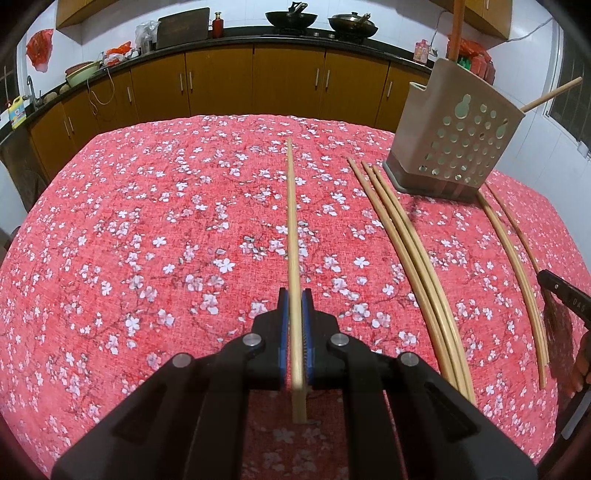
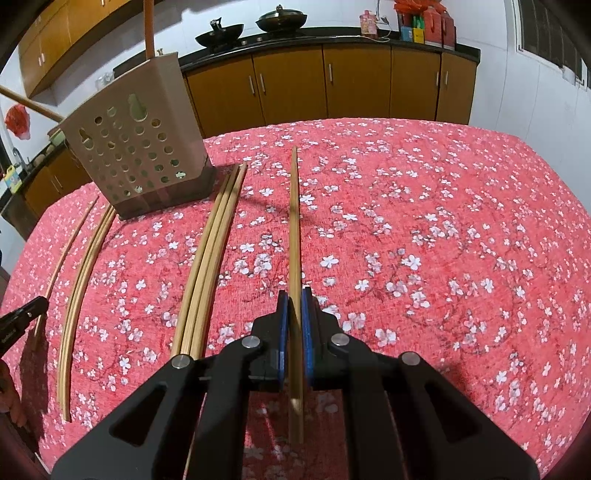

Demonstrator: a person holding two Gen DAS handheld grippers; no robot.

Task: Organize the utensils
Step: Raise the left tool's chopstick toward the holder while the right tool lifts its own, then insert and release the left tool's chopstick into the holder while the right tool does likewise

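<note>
My left gripper [image 1: 295,295] is shut on a bamboo chopstick [image 1: 291,221] that points forward above the table. My right gripper [image 2: 294,295] is shut on another bamboo chopstick [image 2: 294,221], also pointing forward. A beige perforated utensil holder [image 1: 458,140] stands at the far right in the left wrist view and at the far left in the right wrist view [image 2: 136,147]; it holds an orange handle and a wooden stick. A group of three loose chopsticks [image 1: 406,243] lies between the grippers, also in the right wrist view [image 2: 210,254]. More chopsticks [image 1: 517,266] lie beyond the holder [image 2: 85,273].
The table carries a red cloth with white blossoms [image 1: 147,221]. Behind it run brown kitchen cabinets [image 1: 221,81] and a dark counter with two woks [image 1: 291,18]. The other gripper's black tip shows at the edge of each view [image 1: 565,295] [image 2: 22,317].
</note>
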